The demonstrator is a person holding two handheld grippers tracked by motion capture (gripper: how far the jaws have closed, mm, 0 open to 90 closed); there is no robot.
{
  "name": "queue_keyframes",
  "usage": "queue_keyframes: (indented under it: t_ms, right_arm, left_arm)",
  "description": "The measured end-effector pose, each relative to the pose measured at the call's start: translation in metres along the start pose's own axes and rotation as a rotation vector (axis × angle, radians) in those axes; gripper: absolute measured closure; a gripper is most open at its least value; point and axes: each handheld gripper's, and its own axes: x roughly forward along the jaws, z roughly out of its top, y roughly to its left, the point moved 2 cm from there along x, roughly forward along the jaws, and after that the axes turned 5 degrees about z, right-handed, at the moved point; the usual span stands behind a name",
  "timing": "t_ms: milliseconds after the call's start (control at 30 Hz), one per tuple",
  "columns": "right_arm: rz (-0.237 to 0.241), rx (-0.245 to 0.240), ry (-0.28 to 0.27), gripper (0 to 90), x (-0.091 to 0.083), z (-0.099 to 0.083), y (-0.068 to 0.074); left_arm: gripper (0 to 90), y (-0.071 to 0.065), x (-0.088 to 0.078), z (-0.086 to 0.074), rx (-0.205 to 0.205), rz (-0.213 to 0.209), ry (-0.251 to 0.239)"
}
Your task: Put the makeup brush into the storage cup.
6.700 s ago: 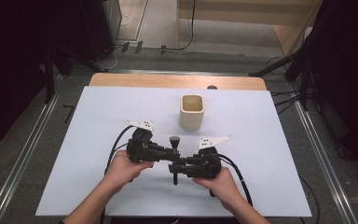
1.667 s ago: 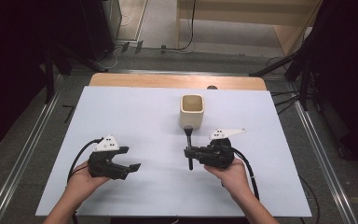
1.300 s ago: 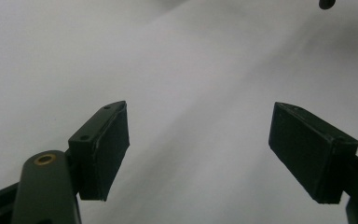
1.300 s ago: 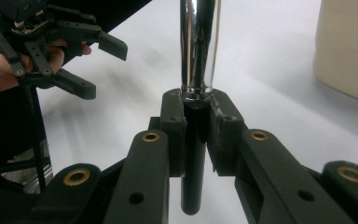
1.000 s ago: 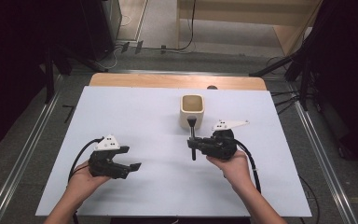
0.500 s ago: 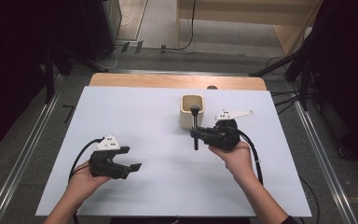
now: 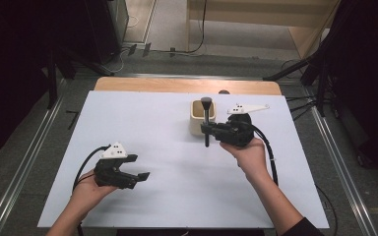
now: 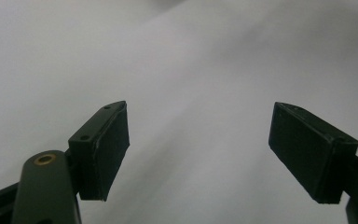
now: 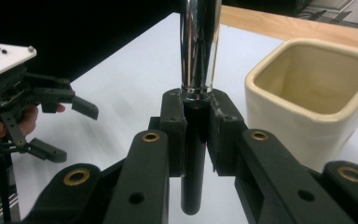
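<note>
Right gripper (image 9: 196, 140): fingers (image 9: 173, 126) clamped on the black handle of a slim makeup brush with a chrome ferrule and dark rounded head (image 7: 206, 123). The brush stands upright, head up; the black handle end pokes out below the fingers. In the high view the right gripper (image 7: 211, 132) is raised, with the brush just in front of the cream square ceramic cup (image 7: 202, 117), the head level with its rim. The cup (image 9: 314, 98) looks empty.

Left gripper (image 7: 137, 174): fingers (image 8: 103, 149) spread wide, nothing between them, with bare counter beyond. It sits low at the near left of the white counter (image 7: 142, 128), well apart from the cup; it also appears at the left of the right gripper view (image 9: 67, 126).

Step in hand (judgement): carrying the brush to the cup, presumably to stand it inside. The next move calls for lifting the handle end clear of the near rim, centring it over the opening, lowering it, then releasing. The brush may tip against a wall once freed.

Versus earlier frames: 6.7 s ago both grippers met at the counter's centre around the brush. Since then the left has drawn back to the near left with its fingers apart, and the right has advanced steadily toward the cup, closer at each frame.
</note>
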Motion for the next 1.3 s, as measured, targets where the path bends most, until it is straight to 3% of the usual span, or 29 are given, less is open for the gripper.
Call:
queue_keyframes:
  t_ms: [667,1300]
  right_arm:
    - [-0.066,-0.008,-0.032,79.6,-0.001,0.036,-0.014]
    - [-0.143,-0.010,-0.051,79.6,0.011,0.068,-0.027]
  left_arm:
    - [20.9,0.000,-0.001,0.000,-0.004,-0.006,-0.002]
    - [20.9,0.001,-0.001,0.000,-0.004,-0.009,-0.004]
